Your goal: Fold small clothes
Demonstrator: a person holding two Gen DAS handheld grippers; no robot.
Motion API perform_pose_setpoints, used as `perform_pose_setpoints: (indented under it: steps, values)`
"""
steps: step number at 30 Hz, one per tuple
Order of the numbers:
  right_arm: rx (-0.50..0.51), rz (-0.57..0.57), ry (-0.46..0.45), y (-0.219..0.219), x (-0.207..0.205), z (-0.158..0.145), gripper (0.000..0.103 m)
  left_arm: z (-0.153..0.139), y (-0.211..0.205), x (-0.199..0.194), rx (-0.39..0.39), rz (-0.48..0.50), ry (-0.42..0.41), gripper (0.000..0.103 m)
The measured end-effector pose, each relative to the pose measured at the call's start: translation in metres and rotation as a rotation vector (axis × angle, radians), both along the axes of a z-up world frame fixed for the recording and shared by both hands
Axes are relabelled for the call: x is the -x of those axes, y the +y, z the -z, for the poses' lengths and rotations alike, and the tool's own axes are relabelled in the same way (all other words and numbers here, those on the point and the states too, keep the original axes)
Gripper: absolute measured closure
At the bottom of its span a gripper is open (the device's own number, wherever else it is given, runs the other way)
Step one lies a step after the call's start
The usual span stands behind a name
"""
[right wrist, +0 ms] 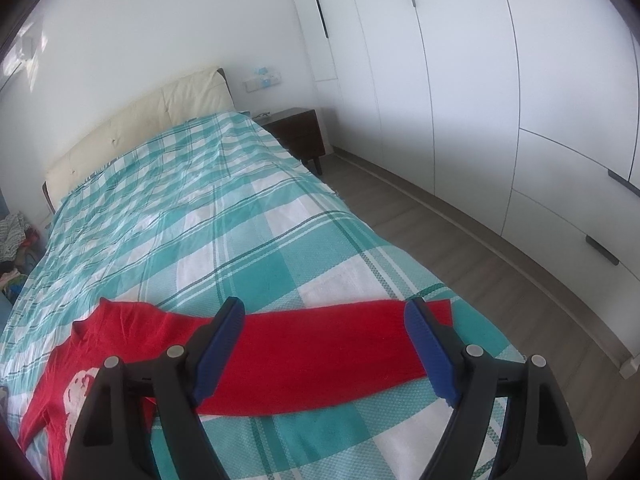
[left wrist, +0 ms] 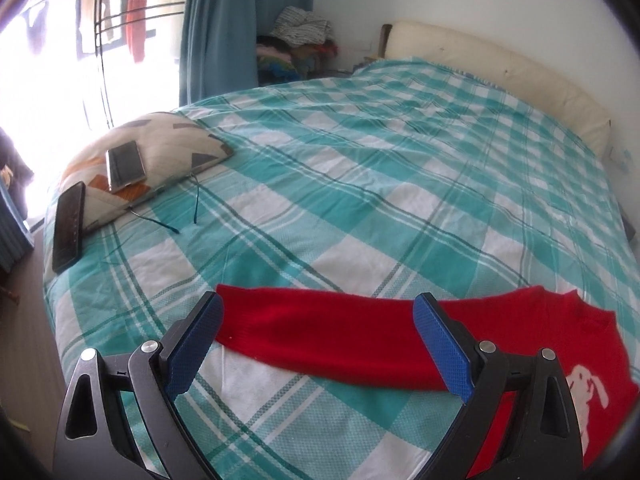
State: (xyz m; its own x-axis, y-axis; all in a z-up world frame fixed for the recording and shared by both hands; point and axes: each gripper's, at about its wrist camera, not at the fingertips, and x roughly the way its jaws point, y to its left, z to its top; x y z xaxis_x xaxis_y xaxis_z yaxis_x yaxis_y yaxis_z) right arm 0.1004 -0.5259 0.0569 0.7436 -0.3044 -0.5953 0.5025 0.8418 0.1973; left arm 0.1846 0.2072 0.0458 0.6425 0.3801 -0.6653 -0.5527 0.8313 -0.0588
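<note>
The bed (left wrist: 360, 184) with its teal and white checked cover fills the space ahead of both pairs of jaws, and the cream headboard (left wrist: 500, 68) stands at its far end. In the right wrist view a white wardrobe (right wrist: 500, 100) runs along the wall to the right of the jaws, and a dark nightstand (right wrist: 296, 130) sits far ahead beside the bed.

The red sweater (left wrist: 540, 340) lies flat on the cover, spread open, with a white rabbit picture on its chest. One sleeve (left wrist: 320, 336) stretches across between the jaws of the left gripper (left wrist: 318, 344), which are wide apart and hold nothing. The other sleeve (right wrist: 320, 356) lies in the same way between the jaws of the right gripper (right wrist: 326, 348), also wide apart and empty.

Far ahead and to the left of the left jaws there is a patterned pillow (left wrist: 160, 152). On it rests a phone (left wrist: 126, 165), and a second dark phone (left wrist: 69, 226) leans on its near edge.
</note>
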Motion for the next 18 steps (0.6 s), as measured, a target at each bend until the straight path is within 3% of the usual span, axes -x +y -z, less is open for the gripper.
perform_pose_setpoints:
  steps: [18]
  values:
    - [-0.001,-0.004,-0.006,0.0004,-0.0001,-0.0028,0.022,0.0000,-0.0067,-0.0011,-0.017,0.015,0.008,0.006]
